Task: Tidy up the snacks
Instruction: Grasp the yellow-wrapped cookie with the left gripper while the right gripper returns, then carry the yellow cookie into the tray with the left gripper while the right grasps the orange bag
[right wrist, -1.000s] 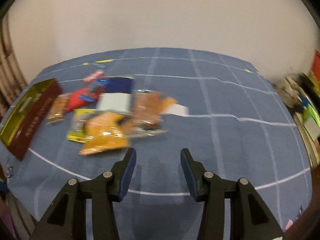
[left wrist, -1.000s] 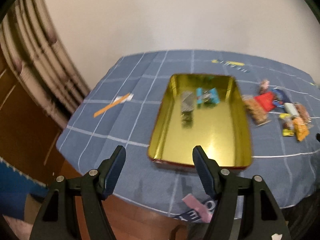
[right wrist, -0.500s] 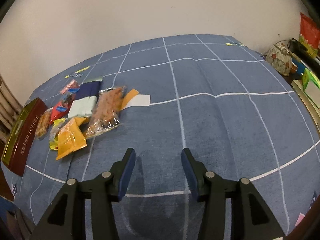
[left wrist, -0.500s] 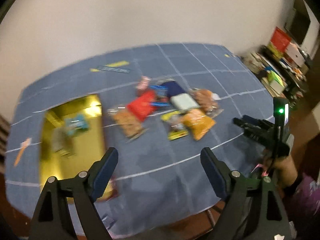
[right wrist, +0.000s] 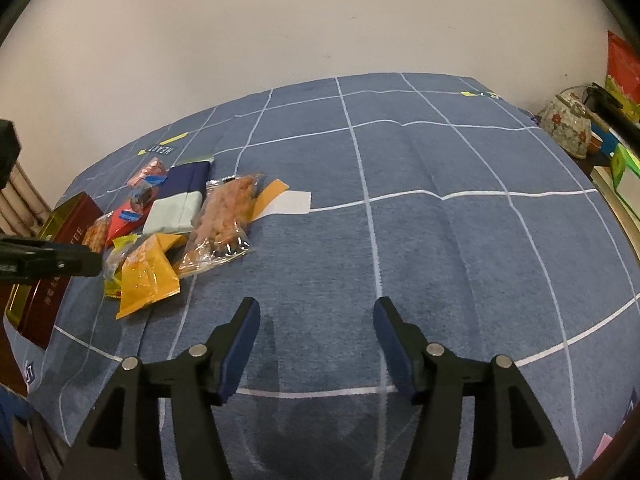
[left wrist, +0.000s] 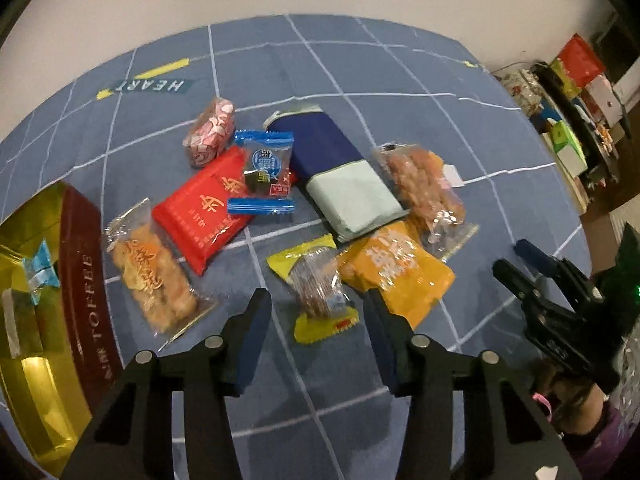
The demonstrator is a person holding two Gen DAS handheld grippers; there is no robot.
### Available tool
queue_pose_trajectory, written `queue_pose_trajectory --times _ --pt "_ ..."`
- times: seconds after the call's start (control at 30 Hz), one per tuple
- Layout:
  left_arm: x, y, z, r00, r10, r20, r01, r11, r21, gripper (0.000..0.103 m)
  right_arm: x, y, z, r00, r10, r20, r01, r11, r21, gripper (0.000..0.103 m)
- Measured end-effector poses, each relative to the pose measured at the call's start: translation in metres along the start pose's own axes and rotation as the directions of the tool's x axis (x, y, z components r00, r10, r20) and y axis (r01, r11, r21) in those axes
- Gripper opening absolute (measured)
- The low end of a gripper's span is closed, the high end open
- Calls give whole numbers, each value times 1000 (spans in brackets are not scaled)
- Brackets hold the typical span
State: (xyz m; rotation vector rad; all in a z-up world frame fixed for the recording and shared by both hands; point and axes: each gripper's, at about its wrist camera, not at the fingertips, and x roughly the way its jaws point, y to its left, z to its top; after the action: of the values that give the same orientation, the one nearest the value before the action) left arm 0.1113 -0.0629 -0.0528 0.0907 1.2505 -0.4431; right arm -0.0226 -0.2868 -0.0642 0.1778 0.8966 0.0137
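Note:
My left gripper (left wrist: pixel 316 308) points down over the snack pile with its jaws closing. A yellow-green packet (left wrist: pixel 320 288) lies between the jaws, and the pads stand clear of it. Around it lie an orange packet (left wrist: pixel 396 268), a red packet (left wrist: pixel 212 208), a blue candy (left wrist: pixel 264 172), a navy and mint pack (left wrist: pixel 340 172) and two clear bags of fried snacks (left wrist: pixel 152 276). The gold tin (left wrist: pixel 84 280) with maroon walls sits at the left and holds a few wrapped pieces. My right gripper (right wrist: pixel 316 320) hovers over bare blue cloth, its jaws opening with nothing between them.
A blue checked cloth (right wrist: pixel 440 240) covers the table, with a white and orange paper slip (right wrist: pixel 288 200) beside the pile. Boxes and a floral teapot (right wrist: pixel 568 128) crowd a shelf past the right edge. A pink candy (left wrist: pixel 210 132) lies at the far side of the pile.
My left gripper swung from above the tin to the snack pile and came lower, and its jaws widened, then narrowed. The right gripper's jaws spread wider over the same patch of cloth.

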Motion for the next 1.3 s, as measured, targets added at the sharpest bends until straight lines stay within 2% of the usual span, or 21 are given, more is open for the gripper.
queue_pose_trajectory --times 0.07,0.17,0.2,0.23,0.27,0.43,0.67,0.77,0.8,0.83,0.9,1.0,1.3 --pt "8 4 5 1000 -18 -15 17 1000 -19 44 0 1 0 1000 3 0 -3 1000 -3 64" --pt "17 7 8 1000 3 -31 -3 1000 -20 42 0 0 0 1000 8 1 -8 1000 0 65" --pt "22 7 8 999 13 -44 -13 1000 -17 34 0 0 0 1000 10 1 -10 1000 1 66" --pt "25 7 7 998 19 -53 -20 1000 -18 30 0 0 1 1000 13 2 -13 1000 2 67" --pt "23 7 5 999 46 -19 -46 999 -16 22 1 1 1 1000 15 1 -15 1000 0 67" --pt "20 6 -5 995 95 23 -94 995 -39 21 2 4 2 1000 11 -2 -11 1000 -13 71" --pt "-21 16 -41 998 38 53 -30 990 -137 21 -6 -6 3 999 27 29 -28 999 35 71" --pt "-34 19 -53 998 10 56 0 984 -176 21 -21 10 8 993 93 73 -92 996 -20 71" --pt "-37 20 -56 998 5 57 6 982 -187 21 -28 22 10 986 145 81 -141 989 -54 71" --pt "-40 21 -59 998 -4 58 15 980 -196 21 -32 33 12 979 190 79 -183 979 -87 71" --pt "-49 26 -66 998 -26 65 39 977 -210 21 -35 51 15 972 225 71 -214 967 -141 71" --pt "-62 27 -75 996 -29 84 45 977 -207 21 -29 82 19 969 246 32 -233 946 -224 71" --pt "-90 33 -92 992 -21 123 48 973 -224 21 18 117 25 983 178 -51 -185 933 -308 71"
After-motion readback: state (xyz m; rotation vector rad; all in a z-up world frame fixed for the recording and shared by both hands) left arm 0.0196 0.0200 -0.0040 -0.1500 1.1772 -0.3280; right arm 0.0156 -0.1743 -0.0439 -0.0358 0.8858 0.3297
